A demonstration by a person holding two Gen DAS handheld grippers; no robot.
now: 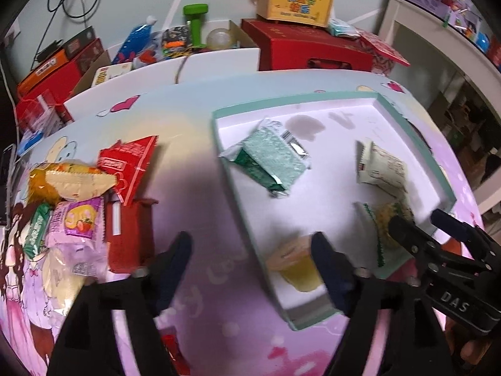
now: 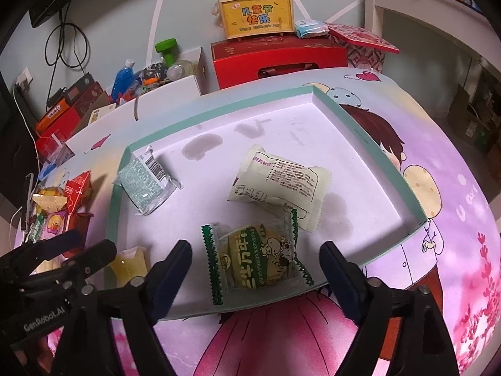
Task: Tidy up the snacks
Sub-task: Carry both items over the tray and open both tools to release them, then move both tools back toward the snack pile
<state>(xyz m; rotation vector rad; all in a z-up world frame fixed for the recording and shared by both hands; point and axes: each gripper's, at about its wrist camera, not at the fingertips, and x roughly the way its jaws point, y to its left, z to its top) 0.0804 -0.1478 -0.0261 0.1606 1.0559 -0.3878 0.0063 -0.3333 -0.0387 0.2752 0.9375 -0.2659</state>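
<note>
A shallow white tray with a teal rim lies on the cartoon tablecloth. In it are a teal packet, a cream packet, a green-edged biscuit packet and a yellow jelly cup. My right gripper stands open astride the biscuit packet, pads clear of it. My left gripper is open over the tray's left wall, with the jelly cup beside its right finger. Loose snacks are piled left of the tray.
A red triangular packet, an orange packet and a red box sit in the left pile. Behind the table stand red gift boxes, a yellow handled box and a green dumbbell. A white shelf is at the right.
</note>
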